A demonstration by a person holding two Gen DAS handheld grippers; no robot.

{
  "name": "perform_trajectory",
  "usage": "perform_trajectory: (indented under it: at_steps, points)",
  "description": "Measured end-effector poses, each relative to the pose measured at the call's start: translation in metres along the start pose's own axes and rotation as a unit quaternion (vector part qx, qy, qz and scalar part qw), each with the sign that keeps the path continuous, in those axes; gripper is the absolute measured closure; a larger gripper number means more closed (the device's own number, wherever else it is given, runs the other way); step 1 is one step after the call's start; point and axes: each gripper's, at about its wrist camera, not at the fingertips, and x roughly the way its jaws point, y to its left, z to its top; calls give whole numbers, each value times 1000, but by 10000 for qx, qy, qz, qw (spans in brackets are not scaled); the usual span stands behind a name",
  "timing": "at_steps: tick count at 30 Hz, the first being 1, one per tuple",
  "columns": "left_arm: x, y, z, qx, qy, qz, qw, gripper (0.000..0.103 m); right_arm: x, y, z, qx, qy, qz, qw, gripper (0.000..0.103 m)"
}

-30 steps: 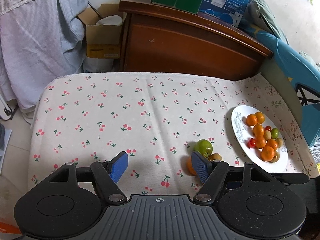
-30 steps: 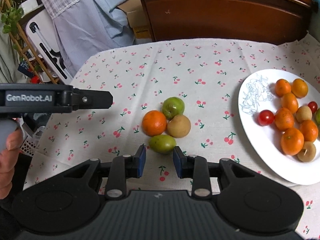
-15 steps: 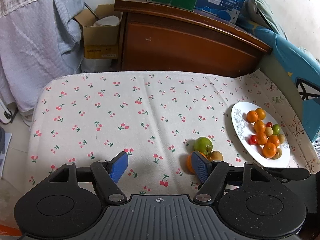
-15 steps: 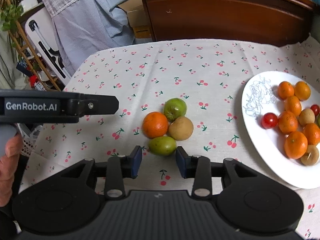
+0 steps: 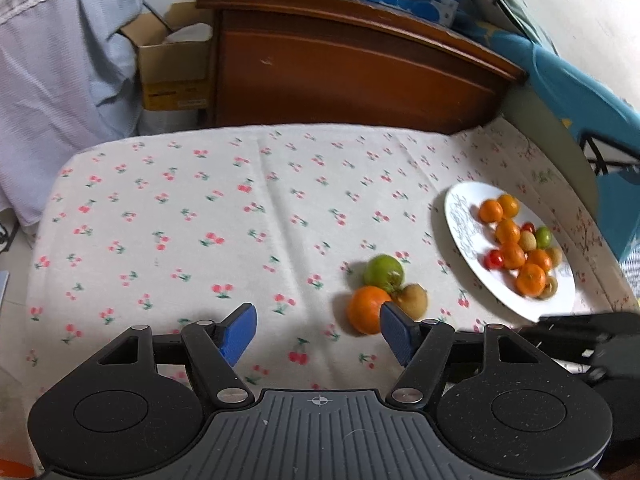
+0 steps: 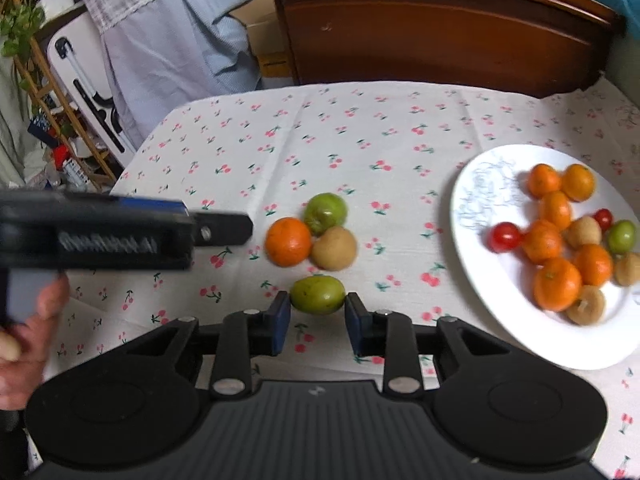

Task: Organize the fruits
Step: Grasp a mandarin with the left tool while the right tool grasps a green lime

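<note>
A table (image 6: 360,128) under a white cloth printed with red cherries fills the middle of both views, with a dark wooden headboard (image 6: 440,28) across the top of the frame behind it. At the right edge of the table sits a white plate (image 6: 492,184) carrying a heap of fruit: small oranges, brown round fruits, two red tomatoes and one green fruit.

In the right wrist view the left claw (image 6: 216,232) reaches in from the left of the frame, held by a hand (image 6: 28,340) at the lower left. In its own view the left claw (image 5: 316,332) has its blue pads well apart with only cloth between them; its jaws have just been closing a little.

Loose fruit lies on the cloth at the centre: an orange (image 6: 288,241), a green apple (image 6: 325,213) and a brown fruit (image 6: 334,248), the three touching one another. Just below them in the frame lies a green fruit (image 6: 318,294), between the fingers of the right claw (image 6: 318,316). Those jaws have just been closing, and the pads stand right at the fruit's sides; whether they press on it I cannot tell.
</note>
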Motion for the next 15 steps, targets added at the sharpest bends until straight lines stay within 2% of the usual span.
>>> perform_trajectory:
  at_steps: [4,8,12,15]
  points:
    - [10,-13,-2,175,62,-89,9998,51,-12,-12,-1,151,-86,-124,9998,74]
    - [19,-24,-4,440,46,-53,9990,57,-22,-22,-2,299,-182,-181,9992,74]
    - [26,-29,-6,558,72,-144,9983,72,-27,-27,0,372,-246,-182,9988,73]
    - [30,-34,-8,713,64,-108,9974,73,-30,-28,0,389,-270,-154,9988,73]
